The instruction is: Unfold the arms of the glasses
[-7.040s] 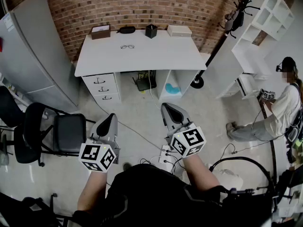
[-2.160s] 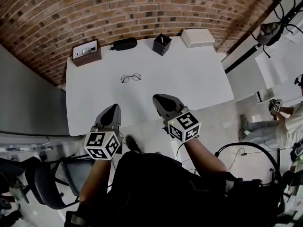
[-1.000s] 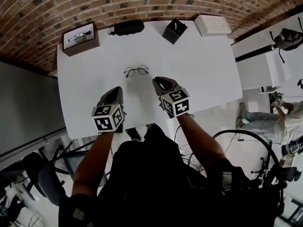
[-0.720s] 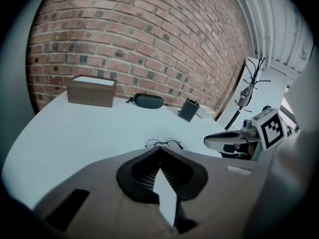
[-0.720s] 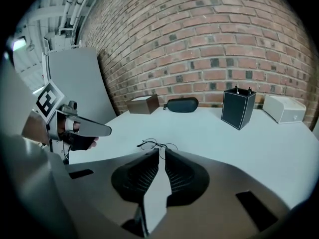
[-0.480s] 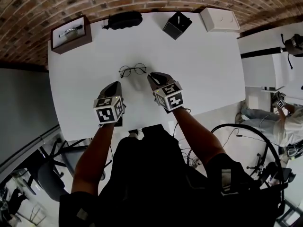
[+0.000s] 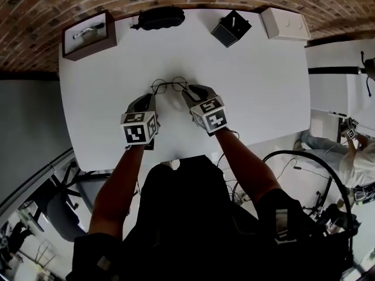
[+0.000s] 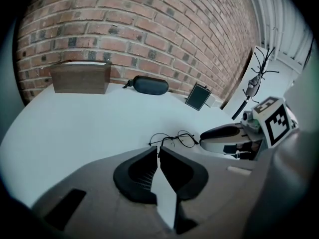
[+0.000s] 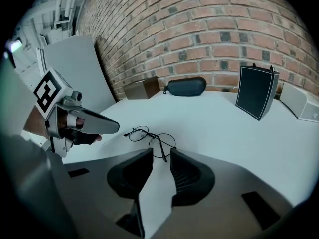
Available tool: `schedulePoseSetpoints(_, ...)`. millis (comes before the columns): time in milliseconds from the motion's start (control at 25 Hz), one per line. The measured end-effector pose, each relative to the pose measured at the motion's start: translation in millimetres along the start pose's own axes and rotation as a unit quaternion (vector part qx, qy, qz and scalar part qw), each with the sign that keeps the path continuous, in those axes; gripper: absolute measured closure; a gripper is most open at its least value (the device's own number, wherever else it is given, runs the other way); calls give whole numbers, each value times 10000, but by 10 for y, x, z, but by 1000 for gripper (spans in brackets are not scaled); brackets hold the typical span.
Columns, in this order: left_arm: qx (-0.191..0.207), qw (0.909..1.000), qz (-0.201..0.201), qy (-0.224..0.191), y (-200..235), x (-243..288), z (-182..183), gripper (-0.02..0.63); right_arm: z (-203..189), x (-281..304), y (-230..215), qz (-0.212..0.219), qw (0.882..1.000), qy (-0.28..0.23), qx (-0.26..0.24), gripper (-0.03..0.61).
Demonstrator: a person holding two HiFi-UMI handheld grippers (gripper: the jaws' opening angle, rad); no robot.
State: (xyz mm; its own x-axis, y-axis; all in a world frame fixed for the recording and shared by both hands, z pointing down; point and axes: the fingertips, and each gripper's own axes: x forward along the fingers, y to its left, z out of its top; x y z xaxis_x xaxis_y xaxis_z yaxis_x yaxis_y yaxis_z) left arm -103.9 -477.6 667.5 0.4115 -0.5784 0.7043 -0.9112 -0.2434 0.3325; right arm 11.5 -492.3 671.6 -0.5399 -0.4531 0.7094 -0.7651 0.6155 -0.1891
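Observation:
Thin black wire glasses [image 7: 170,85] with round lenses lie on the white table [image 7: 252,86], just ahead of both grippers. My left gripper [image 7: 149,97] hovers at their left end, jaws shut and empty; in its own view the glasses [image 8: 172,139] lie right past its tips [image 8: 159,149]. At their right end is my right gripper [image 7: 187,91], tilted downward. In the right gripper view its jaws [image 9: 160,152] stand a little apart. One arm of the glasses [image 9: 149,136] reaches into the gap, and no pad presses on it.
Along the brick wall at the back stand a brown wooden box [image 7: 88,35], a black glasses case [image 7: 161,17], a black square holder [image 7: 230,29] and a white box [image 7: 285,23]. Cables and a person [image 7: 357,151] are on the floor at right.
Both grippers have gone forward and down over the table, from well short of the glasses to right at their two ends. The glasses have not moved.

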Motion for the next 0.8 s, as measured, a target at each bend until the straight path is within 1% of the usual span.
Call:
schedulePoseSetpoints(40,11,10000,25,33,12,18,-20,606,-23,15,-11,-3,10000,50,-3,489)
schedulePoseSetpoints(280,113,9998,75,157,25,98,-62,600,-32,80,-16,3,9999,126,-49,488)
schedulePoseSetpoints(320,124,9997,69,190,21,112,-75,587,-42,91,-7,17,9999,148,-70,488)
schedulePoseSetpoints(400,124,9995,12,294,-3,140,-116,526,-77,103,5,35,9997,204,-99,488)
schedulePoseSetpoints(440,137,9993,2,342,-11,151,-133,514,-87,103,4,32,9997,214,-105,488)
schedulePoseSetpoints(640,156,9988,110,453,23,198,-169,511,-89,97,-1,3,9997,228,-109,488)
schedulePoseSetpoints(800,295,9984,173,461,35,218,-164,511,-85,109,-19,-52,9996,244,-165,492)
